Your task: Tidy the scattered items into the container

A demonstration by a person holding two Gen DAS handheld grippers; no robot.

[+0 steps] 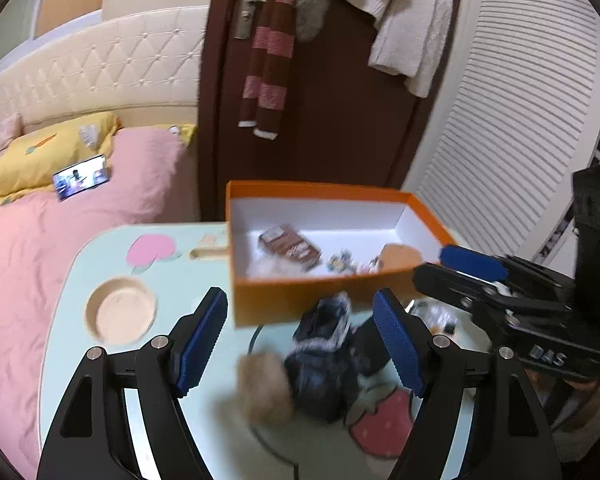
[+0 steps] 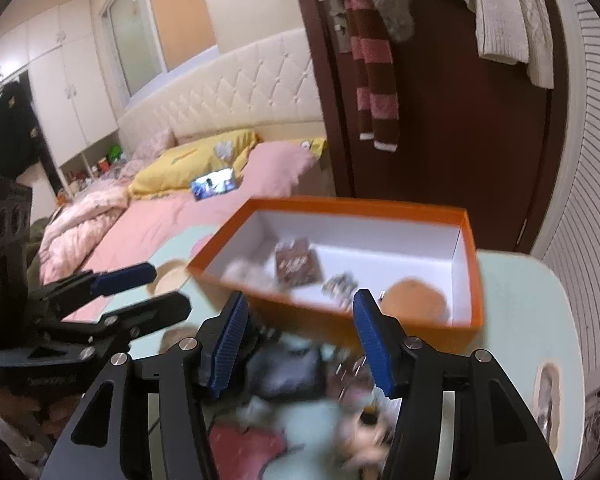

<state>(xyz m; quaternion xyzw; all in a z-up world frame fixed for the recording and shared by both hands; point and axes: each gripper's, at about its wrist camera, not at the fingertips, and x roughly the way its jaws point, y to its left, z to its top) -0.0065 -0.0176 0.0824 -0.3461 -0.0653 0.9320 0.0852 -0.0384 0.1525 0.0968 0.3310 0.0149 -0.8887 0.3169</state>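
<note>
The tidying looks partly done: the orange box (image 1: 324, 292) on the pale green tabletop (image 1: 76, 280) already holds a brown packet (image 1: 290, 246), a small patterned item (image 1: 342, 262) and a round tan thing (image 1: 400, 256), while more clutter waits just in front of its near wall. The left tongs (image 1: 300, 346) are spread wide and hold nothing; between their blue pads lies a dark fur-trimmed bundle (image 1: 324, 360), perhaps a small garment or pouch, with a tan fluffy ball (image 1: 264, 388) just to its left. The right tongs (image 2: 300, 344) are likewise spread wide and empty, poised over a dark item (image 2: 288, 372), probably the same bundle, and a blurred heap of small bits (image 2: 364, 428) nearer to the camera. The step in hand seems to be choosing the next piece to pick up. The next move calls for lowering one pair of tongs around the soft bundle, closing until it is pinched firmly, then lifting it over the near wall and letting go inside. Both views are smeared by motion, so the small things on the right of the tabletop cannot be named, and the box's near wall hides whatever lies against it inside. The tabletop's near edge is cut off behind the tongs.
</note>
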